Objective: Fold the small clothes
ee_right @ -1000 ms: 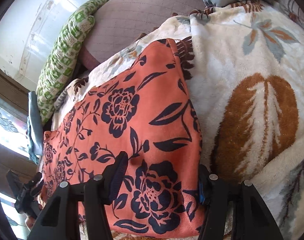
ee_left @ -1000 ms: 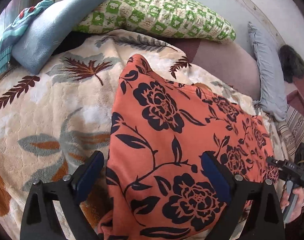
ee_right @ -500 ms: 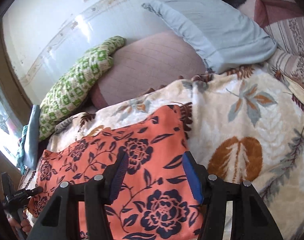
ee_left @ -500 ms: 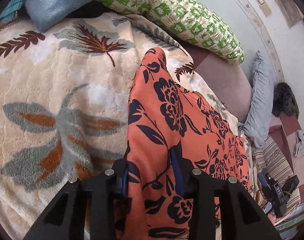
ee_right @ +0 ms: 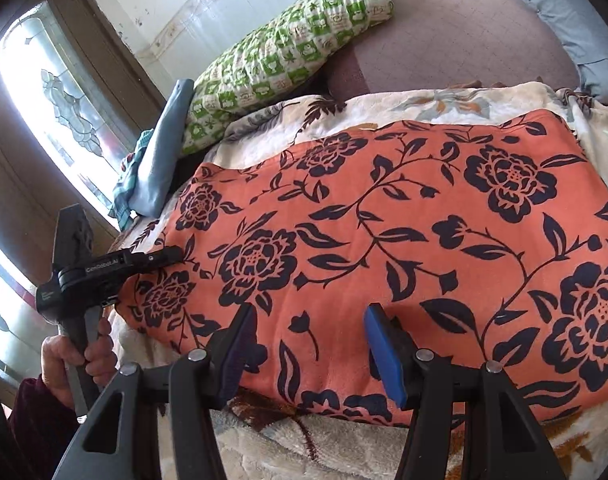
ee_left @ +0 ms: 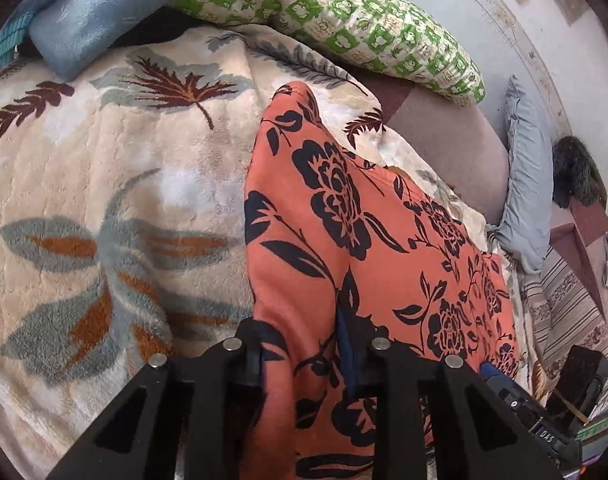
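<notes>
An orange garment with black flowers (ee_right: 384, 224) lies spread on a cream leaf-print blanket (ee_left: 103, 184). In the left wrist view my left gripper (ee_left: 304, 344) is shut on the garment's near edge (ee_left: 304, 264), with cloth bunched between its jaws. The same gripper shows in the right wrist view (ee_right: 159, 258) at the garment's left end, held by a hand. My right gripper (ee_right: 308, 344) is open, its blue pads (ee_right: 384, 356) hanging over the garment's near edge without pinching it.
A green checked pillow (ee_right: 287, 52), a mauve cushion (ee_right: 456, 40) and a grey-blue pillow (ee_left: 528, 168) line the wall. A blue folded cloth (ee_right: 159, 160) lies near the window at left. Striped bedding (ee_left: 564, 312) lies at the right.
My left gripper has closed on the garment's edge. My right gripper has swung left along the near edge and stayed open.
</notes>
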Demonstrator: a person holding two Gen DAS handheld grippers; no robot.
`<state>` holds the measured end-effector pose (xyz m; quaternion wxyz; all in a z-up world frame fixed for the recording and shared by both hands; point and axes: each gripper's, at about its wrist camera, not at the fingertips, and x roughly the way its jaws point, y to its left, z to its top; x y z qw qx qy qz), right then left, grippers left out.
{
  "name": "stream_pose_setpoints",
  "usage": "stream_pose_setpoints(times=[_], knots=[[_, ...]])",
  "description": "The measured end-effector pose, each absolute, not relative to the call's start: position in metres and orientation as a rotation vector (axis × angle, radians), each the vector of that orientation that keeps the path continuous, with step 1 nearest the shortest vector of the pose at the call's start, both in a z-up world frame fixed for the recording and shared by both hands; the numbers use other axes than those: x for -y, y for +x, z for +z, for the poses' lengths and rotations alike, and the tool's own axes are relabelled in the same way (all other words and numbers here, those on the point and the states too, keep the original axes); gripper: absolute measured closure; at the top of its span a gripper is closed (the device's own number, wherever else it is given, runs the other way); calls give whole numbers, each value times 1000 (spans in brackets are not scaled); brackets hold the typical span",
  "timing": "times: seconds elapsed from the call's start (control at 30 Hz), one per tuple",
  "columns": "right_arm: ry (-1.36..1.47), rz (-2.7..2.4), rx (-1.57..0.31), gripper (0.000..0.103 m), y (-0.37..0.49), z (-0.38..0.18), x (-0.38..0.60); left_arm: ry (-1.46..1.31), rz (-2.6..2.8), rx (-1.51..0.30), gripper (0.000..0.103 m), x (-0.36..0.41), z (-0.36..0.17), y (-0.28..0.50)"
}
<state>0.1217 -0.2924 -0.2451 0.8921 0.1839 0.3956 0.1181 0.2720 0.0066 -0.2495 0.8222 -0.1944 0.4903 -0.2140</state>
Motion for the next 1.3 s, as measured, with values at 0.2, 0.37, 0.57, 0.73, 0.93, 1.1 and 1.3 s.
stream_pose_setpoints(times=[0.2,0.37,0.57,0.73,0.93,1.1,1.3], knots=[[446,215,-833,43,127,-250,307,-453,-500,-1062,40,-3,-254,272],[486,204,-854,44,131,-256,314,-328,-485,-1028,80,9,-248,267],[494,201,-830,43,131,-253,316,-386,-507,-1013,86,1,-247,267],[504,219,-892,44,142,-269,316,-407,-539,-963,86,2,-227,257],[568,179,-902,85,141,-268,334,-355,-605,-903,87,35,-185,238],[678,168,-869,97,136,-264,357,-303,-655,-881,87,86,-142,232],[819,269,-744,97,128,-242,379,-239,-717,-932,87,180,-121,230]])
